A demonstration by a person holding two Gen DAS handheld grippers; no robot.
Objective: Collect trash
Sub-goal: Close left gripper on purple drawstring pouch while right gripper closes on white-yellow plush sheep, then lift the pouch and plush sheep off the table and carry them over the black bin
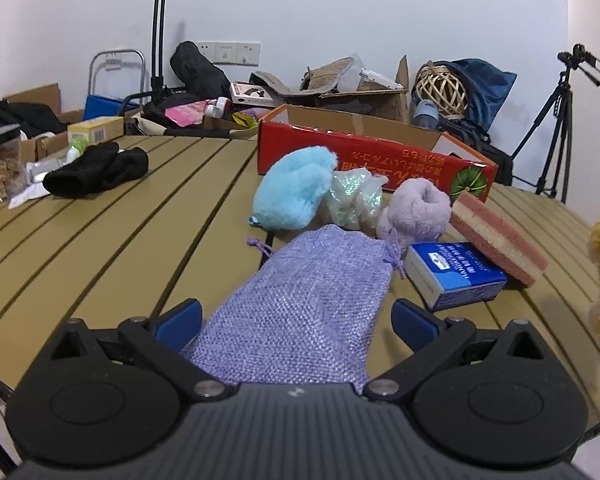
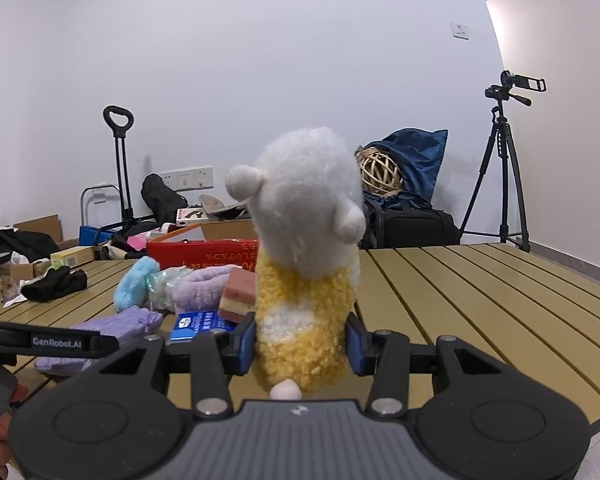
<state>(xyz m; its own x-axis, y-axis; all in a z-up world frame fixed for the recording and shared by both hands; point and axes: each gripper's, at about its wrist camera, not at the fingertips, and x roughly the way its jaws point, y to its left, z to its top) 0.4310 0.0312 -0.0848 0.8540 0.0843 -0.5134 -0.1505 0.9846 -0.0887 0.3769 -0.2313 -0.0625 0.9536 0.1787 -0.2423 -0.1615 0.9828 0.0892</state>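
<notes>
A: Pouch (image 1: 300, 304) lying between the jaws of the left gripper (image 1: 296, 320), neck and drawstring pointing away along the fingers. Flat on the tabletop (image 1: 120, 216), so likely lined up lengthwise for a pinch across its width.

B: Gripped, or only straddled?

A: Only straddled, by the look of it. Jaws standing wide, blue pads (image 1: 180, 318) just beside the cloth on either side, no squeeze visible. Open, then, with the pouch not yet taken.

B: And past the fingertips?

A: Blue plush (image 1: 296, 194), lilac plush (image 1: 418, 210), blue box (image 1: 456, 274) and sponge (image 1: 496, 236) bunched just ahead, red carton (image 1: 364, 160) behind them. Probably the heap still to be cleared.

B: Right side?

A: Right gripper (image 2: 302, 344) closed part-way on a toy (image 2: 306, 264), pads pressing the yellow body from both sides near its base. Held upright, white head above the fingers, apparently clear of the tabletop; low grip probably chosen for the firmest part of the fluff.

B: Destination?

A: No bin recognisable; cannot tell.
</notes>
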